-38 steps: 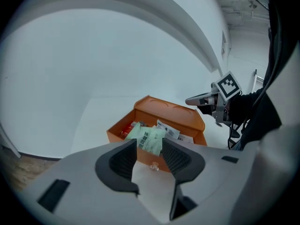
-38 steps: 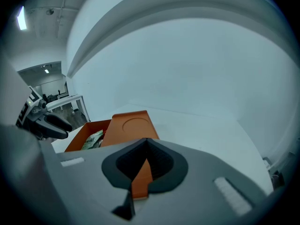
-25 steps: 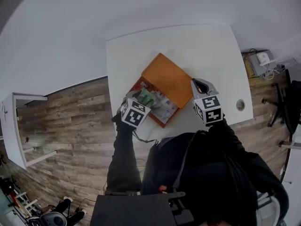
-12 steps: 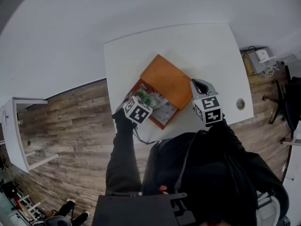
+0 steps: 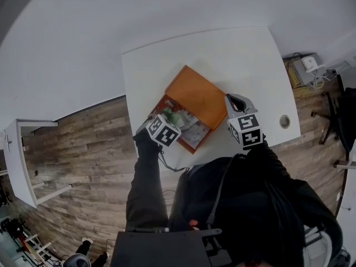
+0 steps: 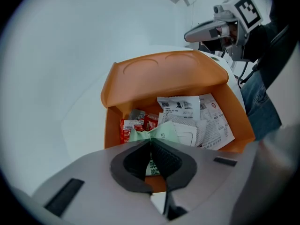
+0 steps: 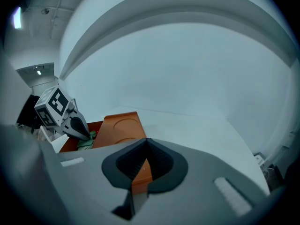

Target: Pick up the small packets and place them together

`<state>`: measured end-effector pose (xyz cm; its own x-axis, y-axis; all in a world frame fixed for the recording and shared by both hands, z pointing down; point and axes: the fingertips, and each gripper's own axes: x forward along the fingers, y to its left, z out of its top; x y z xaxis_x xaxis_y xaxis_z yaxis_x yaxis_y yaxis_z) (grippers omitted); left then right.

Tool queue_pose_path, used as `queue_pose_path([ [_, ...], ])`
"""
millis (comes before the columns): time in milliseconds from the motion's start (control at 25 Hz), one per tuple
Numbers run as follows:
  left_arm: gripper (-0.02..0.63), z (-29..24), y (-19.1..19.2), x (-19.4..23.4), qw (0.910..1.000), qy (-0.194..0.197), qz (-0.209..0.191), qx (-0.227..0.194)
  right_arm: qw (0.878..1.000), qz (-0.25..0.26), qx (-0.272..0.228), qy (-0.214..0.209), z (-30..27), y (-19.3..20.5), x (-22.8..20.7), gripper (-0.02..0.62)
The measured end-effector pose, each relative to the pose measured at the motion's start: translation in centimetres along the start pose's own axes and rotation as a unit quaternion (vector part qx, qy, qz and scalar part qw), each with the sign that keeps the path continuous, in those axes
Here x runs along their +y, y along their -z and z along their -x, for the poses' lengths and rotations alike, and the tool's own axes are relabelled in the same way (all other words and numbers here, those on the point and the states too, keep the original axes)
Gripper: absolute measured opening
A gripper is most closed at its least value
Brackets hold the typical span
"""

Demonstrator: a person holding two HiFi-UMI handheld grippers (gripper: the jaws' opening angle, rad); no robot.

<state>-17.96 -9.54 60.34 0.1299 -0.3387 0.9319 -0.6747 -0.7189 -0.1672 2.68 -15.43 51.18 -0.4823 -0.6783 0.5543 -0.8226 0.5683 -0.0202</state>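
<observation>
Left gripper (image 6: 151, 142) just clamped onto green packet (image 6: 161, 132); right gripper (image 7: 146, 142) tight on orange lid (image 7: 123, 128).

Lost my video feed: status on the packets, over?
Left gripper shut on green packet in orange box. Right gripper pinching box lid. Nothing blocking.

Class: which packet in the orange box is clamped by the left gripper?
The pale green packet; the red packet and white packets lie loose.
</observation>
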Motion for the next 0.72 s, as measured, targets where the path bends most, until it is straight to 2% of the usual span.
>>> queue_pose_path([
  [120, 0.005, 0.8, 0.2, 0.3, 0.9996, -0.004, 0.024, -0.016, 1.0, 0.001, -0.001, 0.0, 0.1, 0.0, 0.0, -0.003],
  [400, 0.005, 5.9, -1.3, 1.9, 0.9949, -0.037, 0.05, -0.079, 1.0, 0.0, -0.005, -0.003, 0.2, -0.1, 0.2, -0.003],
  [600, 0.005, 9.6, -4.6, 3.2, 0.989, -0.058, 0.043, -0.128, 1.0, -0.002, -0.009, -0.005, 0.4, -0.3, 0.3, -0.004],
  [720, 0.005, 10.4, -7.7, 3.9, 0.984, -0.056, 0.044, -0.164, 1.0, -0.004, -0.012, -0.002, 0.6, -0.3, 0.1, -0.003],
])
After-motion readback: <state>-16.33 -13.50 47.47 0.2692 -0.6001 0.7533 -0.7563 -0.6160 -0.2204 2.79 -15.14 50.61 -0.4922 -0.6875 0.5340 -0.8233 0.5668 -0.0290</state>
